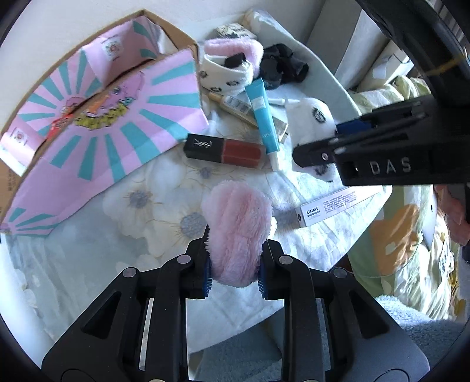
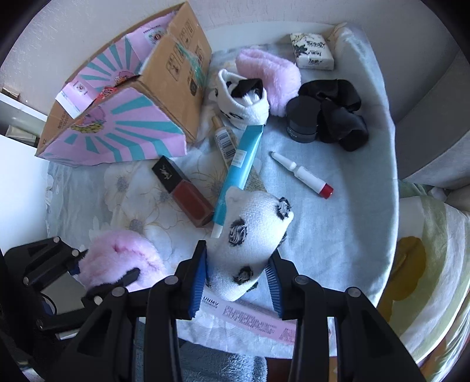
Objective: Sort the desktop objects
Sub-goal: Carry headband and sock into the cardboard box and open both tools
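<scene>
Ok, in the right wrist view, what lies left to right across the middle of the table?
Red lip gloss → blue tube → white vial with the red cap.

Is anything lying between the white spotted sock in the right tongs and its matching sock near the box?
Yes. The blue tube and the red lipstick lie between the held sock and its match.

White wall [image 2: 249, 14]; floral-sheeted table [image 2: 337, 220]; daylight.
</scene>
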The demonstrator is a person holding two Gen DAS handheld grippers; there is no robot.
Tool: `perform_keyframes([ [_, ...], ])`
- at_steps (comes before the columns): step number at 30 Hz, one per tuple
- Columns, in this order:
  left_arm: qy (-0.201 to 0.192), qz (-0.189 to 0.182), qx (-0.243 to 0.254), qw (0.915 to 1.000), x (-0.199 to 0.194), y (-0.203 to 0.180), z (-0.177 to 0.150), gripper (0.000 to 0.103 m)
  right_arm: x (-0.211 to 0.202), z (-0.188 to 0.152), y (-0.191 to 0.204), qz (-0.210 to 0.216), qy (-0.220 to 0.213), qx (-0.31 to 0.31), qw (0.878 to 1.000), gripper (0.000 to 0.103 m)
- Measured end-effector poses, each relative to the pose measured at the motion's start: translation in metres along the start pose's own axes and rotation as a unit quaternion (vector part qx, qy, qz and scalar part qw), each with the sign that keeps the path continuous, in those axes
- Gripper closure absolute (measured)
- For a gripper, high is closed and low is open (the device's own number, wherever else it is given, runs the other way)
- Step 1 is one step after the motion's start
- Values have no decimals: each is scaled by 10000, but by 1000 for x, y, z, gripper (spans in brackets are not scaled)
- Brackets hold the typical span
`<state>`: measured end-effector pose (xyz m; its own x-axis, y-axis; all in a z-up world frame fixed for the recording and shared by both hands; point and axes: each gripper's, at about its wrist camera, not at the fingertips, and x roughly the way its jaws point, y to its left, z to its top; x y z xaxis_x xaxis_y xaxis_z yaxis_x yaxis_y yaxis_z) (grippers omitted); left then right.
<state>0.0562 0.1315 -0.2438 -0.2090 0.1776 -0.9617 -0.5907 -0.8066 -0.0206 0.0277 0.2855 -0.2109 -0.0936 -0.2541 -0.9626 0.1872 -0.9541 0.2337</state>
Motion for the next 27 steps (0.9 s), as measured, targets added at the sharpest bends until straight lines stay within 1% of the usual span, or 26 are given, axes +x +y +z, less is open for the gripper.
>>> perform_keyframes([
  [2, -52, -69, -4, 10000, -10, 1, -1, 82, -6, -3, 1, -19, -24, -15, 10000, 68],
  [3, -107, -81, 12, 9999, -22, 5, -7, 82, -9, -2, -1, -33, -26, -21, 10000, 68],
  [5, -221, -79, 44, 9997, -37, 10, -2, 82, -16, 2, 6, -66, -59, 1, 10000, 68],
  [6, -276, -89, 35, 9996, -38, 9, 0, 82, -16, 7, -2, -58, -70, 17, 10000, 68],
  [9, -454, -76, 7, 9989, -61, 21, 6, 82, -31, 12, -1, 82, -159, 181, 9997, 68],
  [10, -494, -39, 1, 9988, -64, 23, 12, 82, -30, 17, 8, 97, -196, 215, 9995, 68],
  [13, -596, -6, -42, 9982, -80, 36, 20, 82, -41, 24, 17, 31, -292, 175, 9994, 68],
  [14, -633, 6, -56, 9980, -87, 42, 23, 82, -42, 28, 26, 6, -315, 155, 9994, 68],
  [20, -829, 73, -77, 9965, -114, 66, 35, 82, -76, 32, 41, -147, -580, -73, 9982, 68],
  [25, -1031, 178, -173, 9944, -134, 89, 48, 82, -102, 48, 54, -198, -848, -196, 9960, 68],
  [27, -1084, 160, -258, 9936, -140, 101, 53, 82, -108, 57, 62, -221, -923, -263, 9951, 68],
])
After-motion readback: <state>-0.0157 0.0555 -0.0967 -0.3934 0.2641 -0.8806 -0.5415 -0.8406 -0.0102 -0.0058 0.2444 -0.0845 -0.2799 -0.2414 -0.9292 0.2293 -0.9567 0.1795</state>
